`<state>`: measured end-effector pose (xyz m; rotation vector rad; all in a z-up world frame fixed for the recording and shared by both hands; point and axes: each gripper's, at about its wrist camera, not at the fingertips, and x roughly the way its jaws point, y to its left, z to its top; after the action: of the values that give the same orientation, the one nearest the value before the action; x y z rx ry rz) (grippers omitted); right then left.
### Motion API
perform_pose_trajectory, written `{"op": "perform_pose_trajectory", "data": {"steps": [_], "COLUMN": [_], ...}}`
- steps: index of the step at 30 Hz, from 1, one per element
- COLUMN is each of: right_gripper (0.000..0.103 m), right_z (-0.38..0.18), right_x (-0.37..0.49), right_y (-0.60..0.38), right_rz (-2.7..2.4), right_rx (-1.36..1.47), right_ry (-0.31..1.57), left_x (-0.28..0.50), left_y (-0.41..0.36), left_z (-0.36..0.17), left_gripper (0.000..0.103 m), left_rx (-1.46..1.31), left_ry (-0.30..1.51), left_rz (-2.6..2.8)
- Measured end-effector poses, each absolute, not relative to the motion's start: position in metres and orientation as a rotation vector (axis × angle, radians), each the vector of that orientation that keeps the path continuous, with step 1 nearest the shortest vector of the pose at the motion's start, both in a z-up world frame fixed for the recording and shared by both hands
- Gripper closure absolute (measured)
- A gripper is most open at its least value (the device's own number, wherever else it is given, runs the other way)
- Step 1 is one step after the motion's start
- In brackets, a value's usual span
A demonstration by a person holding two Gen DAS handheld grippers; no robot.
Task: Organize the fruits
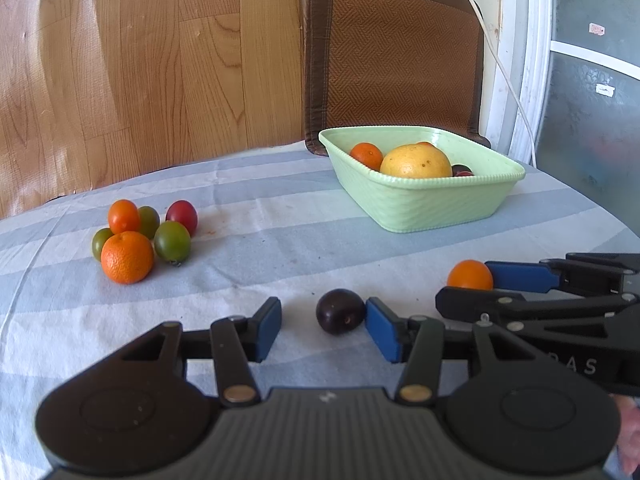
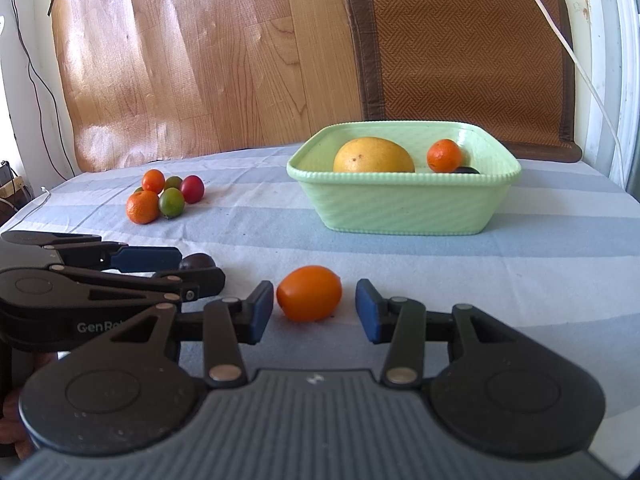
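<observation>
Looking first at the two loose fruits near us, we see a dark plum [image 1: 341, 311] and an orange fruit [image 2: 309, 293], both lying on the striped cloth [image 1: 280, 248].

The dark plum sits between the fingers of our left gripper [image 1: 323, 330], but not in the middle: it touches, or almost touches, the right blue pad, and a clear gap stays on the left side. The jaws stand partly open and do not press the fruit.

The orange fruit lies between the fingers of our right gripper [image 2: 315, 311]. It is a little oval, with its long axis across the jaws, from pad to pad. It is close to the left pad, and a gap shows before the right pad. These jaws are also partly open, without a grip.

So each hand has its own fruit directly in front, and we think both are ready for closing. For us the important point is the side offset: each fruit may roll when one pad arrives first.

Farther away, the green basket [image 2: 404, 208] stands on the cloth, right of centre, well apart from both grippers. It already holds a big yellow fruit [image 2: 374, 156], a small orange [image 2: 444, 155] and something dark. On the far left, a small cluster of fruits [image 1: 144, 236] waits.
</observation>
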<state>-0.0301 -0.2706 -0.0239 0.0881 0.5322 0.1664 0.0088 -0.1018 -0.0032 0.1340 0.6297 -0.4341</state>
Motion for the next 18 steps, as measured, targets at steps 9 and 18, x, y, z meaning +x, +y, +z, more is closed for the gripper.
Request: {"op": "perform_pose_trajectory", "data": {"steps": [9,18], "right_gripper": [0.055,0.055], "right_z": [-0.0242,-0.0243], "right_x": [-0.0299,-0.0293], "right_y": [-0.27,-0.2728], "right_rz": [0.166,0.162], "right_rx": [0.078,0.086], "right_ry": [0.533,0.53], "left_x": [0.0088,0.0073], "left_y": [-0.0997,-0.1013], "left_z": [-0.003,-0.0031], "left_gripper": [0.055,0.053], "left_rx": [0.121,0.127], "left_ry": [0.63,0.625], "left_rz": [-0.44,-0.424]}}
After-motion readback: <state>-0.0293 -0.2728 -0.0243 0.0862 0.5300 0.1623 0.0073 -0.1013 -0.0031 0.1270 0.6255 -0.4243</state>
